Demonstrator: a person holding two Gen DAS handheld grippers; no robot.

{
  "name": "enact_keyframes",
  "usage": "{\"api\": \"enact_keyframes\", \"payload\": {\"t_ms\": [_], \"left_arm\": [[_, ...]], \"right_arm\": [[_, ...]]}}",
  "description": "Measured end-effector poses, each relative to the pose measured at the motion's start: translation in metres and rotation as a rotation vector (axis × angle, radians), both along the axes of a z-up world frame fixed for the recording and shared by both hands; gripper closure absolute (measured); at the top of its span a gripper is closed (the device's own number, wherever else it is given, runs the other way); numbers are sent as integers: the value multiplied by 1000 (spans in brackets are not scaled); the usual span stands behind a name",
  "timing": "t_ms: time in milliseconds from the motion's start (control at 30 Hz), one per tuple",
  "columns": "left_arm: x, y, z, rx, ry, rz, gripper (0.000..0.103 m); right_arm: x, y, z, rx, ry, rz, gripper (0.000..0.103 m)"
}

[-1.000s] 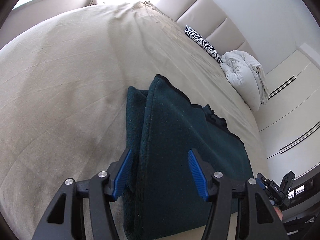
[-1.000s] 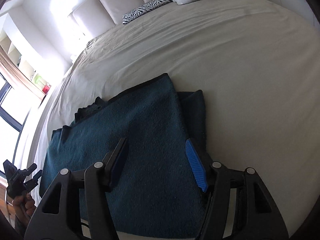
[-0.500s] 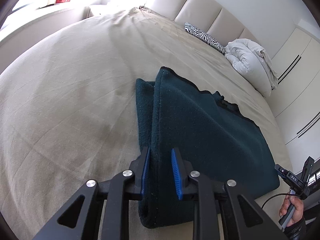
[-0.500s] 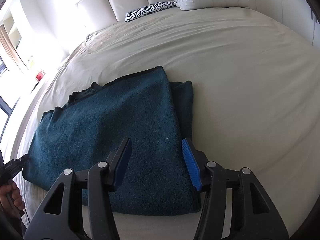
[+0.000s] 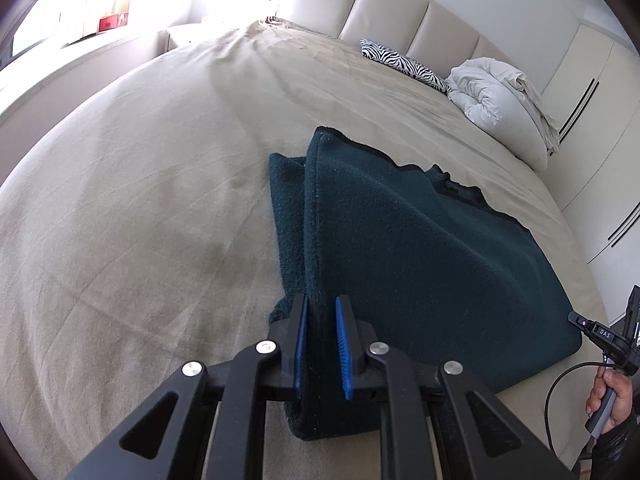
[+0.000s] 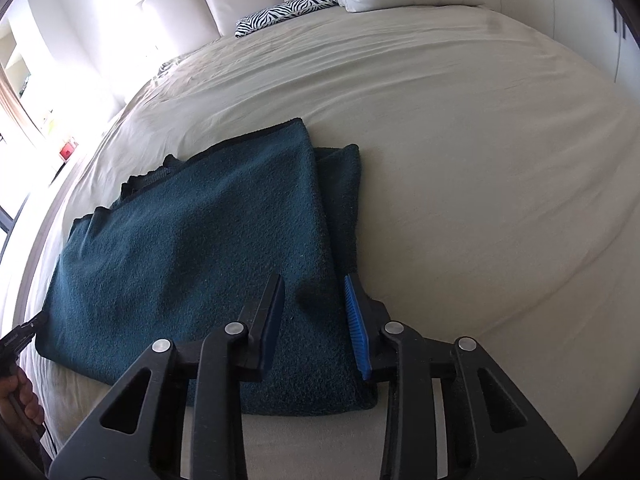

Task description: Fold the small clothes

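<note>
A dark teal garment [image 5: 420,260] lies folded on the beige bed sheet [image 5: 140,200], with a narrower layer sticking out along one side. My left gripper [image 5: 320,304] is closing, and its blue pads pinch a raised ridge of the garment's near corner. In the right wrist view the same garment [image 6: 192,240] spreads to the left. My right gripper [image 6: 313,284] is closing over its near right edge. A small hump of cloth rises between the jaws, but the pads still stand apart from it. A hand [image 5: 612,392] holds the right gripper's handle.
A zebra-print cushion [image 5: 404,64] and a bundled white duvet [image 5: 500,100] lie by the padded headboard [image 5: 384,12]. White wardrobe doors [image 5: 592,128] stand along the bed's right side. A bright window sill [image 5: 100,28] is at the far left.
Both pairs of jaws have narrowed. The left went from wide open to pinching a ridge of the garment's corner. The right drew in over the near edge, bunching cloth between them.
</note>
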State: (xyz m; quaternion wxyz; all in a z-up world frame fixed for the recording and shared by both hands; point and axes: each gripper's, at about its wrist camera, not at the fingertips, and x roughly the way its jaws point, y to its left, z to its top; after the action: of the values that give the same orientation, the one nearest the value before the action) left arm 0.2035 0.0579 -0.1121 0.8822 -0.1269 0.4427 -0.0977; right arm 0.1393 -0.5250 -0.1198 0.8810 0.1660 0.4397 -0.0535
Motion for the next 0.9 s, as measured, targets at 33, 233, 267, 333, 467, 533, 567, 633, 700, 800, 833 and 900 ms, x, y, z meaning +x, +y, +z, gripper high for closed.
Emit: {"api": "enact_keyframes", "payload": {"t_ms": [33, 233, 267, 333, 467, 533, 567, 633, 700, 800, 833, 900], "left_arm": [[0, 0, 0, 4, 1, -2, 91], [-7, 0, -1, 26, -2, -10, 96], [-9, -1, -2, 30, -1, -9, 96], [-12, 0, -4, 29, 0, -4, 96], [-15, 3, -10, 9, 11, 5, 96], [-16, 3, -11, 3, 11, 8, 96], [-16, 4, -11, -1, 11, 9, 96], [-16, 5, -11, -9, 10, 11, 96], [-21, 6, -14, -12, 8, 14, 96], [-22, 7, -18, -13, 12, 13, 96], [-22, 8, -19, -18, 14, 14, 96], [-19, 9, -19, -30, 17, 17, 96]], "right_arm": [[-1, 1, 0, -11, 5, 2, 97], [-11, -3, 3, -6, -4, -37, 98], [-13, -4, 3, 1, -9, -43, 98], [-17, -6, 2, 6, -10, -55, 98], [-21, -9, -7, 22, 1, -68, 98], [-23, -8, -11, 23, 5, -69, 98], [-23, -8, -12, 22, 5, -71, 98], [-23, -8, -12, 19, 3, -74, 98], [-23, -7, -12, 16, 2, -76, 98], [-24, -9, -13, 24, -1, -81, 98], [-24, -9, -14, 28, -1, -82, 98], [-23, -8, -16, 26, 2, -81, 98]]}}
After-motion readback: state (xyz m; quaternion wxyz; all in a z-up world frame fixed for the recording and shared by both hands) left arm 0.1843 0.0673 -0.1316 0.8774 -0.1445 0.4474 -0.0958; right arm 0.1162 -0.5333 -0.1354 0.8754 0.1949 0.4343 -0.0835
